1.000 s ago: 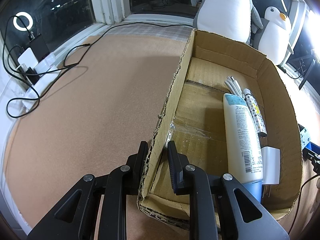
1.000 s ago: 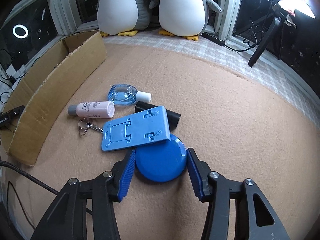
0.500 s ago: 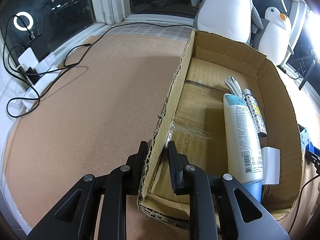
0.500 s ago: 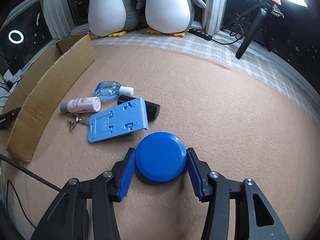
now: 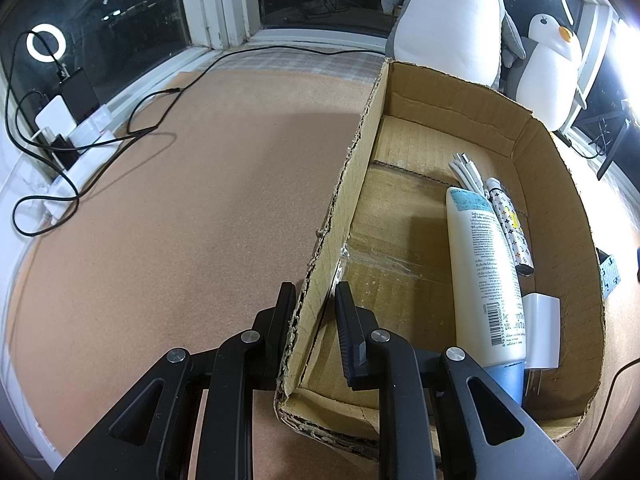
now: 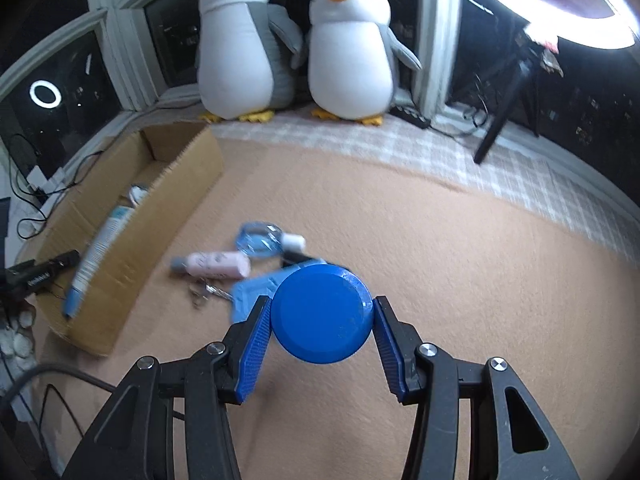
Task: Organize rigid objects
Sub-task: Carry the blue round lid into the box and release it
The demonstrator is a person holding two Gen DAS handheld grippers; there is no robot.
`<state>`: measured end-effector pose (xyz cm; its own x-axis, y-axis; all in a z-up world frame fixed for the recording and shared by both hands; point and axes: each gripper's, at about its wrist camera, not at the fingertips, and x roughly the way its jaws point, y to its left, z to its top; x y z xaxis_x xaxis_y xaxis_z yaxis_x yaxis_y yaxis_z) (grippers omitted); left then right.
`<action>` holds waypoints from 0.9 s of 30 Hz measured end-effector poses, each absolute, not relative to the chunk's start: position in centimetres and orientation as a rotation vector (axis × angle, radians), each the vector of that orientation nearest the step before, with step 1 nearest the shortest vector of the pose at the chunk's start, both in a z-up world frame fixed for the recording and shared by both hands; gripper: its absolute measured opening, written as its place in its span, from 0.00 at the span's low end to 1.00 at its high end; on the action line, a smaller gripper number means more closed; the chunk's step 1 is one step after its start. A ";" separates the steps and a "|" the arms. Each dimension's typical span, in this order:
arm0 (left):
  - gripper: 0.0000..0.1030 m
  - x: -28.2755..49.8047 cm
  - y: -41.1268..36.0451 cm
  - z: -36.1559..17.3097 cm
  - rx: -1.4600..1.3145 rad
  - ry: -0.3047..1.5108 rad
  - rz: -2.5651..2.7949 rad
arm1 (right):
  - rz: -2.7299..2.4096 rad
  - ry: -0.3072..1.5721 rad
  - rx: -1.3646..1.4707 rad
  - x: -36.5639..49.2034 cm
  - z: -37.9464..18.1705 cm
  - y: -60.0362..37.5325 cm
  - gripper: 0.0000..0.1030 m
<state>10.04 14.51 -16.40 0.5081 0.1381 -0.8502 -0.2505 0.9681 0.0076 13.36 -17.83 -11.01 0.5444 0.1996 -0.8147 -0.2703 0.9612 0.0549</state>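
- Left gripper (image 5: 315, 300) is clamped on the near left wall of the cardboard box (image 5: 568, 200), pinning it in place.
- Right gripper (image 6: 320, 320) squeezes the blue round lid (image 6: 320, 314) by its edges, held off the mat. Looks stiff, light, maybe slick plastic, so the rim grip seems right.

This looks like a room in a home rigged up for filming, at night. The dark window (image 6: 172, 40) is the anchor: two plush penguins (image 6: 244, 48) sit on the checked cloth at its foot, a bright ring light (image 6: 560, 8) on a tripod stands to its right, and a power strip (image 5: 76, 148) with tangled cables lies along its sill.
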 end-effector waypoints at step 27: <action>0.18 10.2 14.5 -16.5 -0.157 1.001 0.221 | 0.663 0.935 -0.162 15.9 -8.0 1.8 0.45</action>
<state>10.24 14.48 -16.54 0.5200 0.1115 -0.8469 -0.2551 0.9665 -0.0294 15.86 1.84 -7.97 0.4136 0.4567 -0.7876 -0.5921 0.7921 0.1484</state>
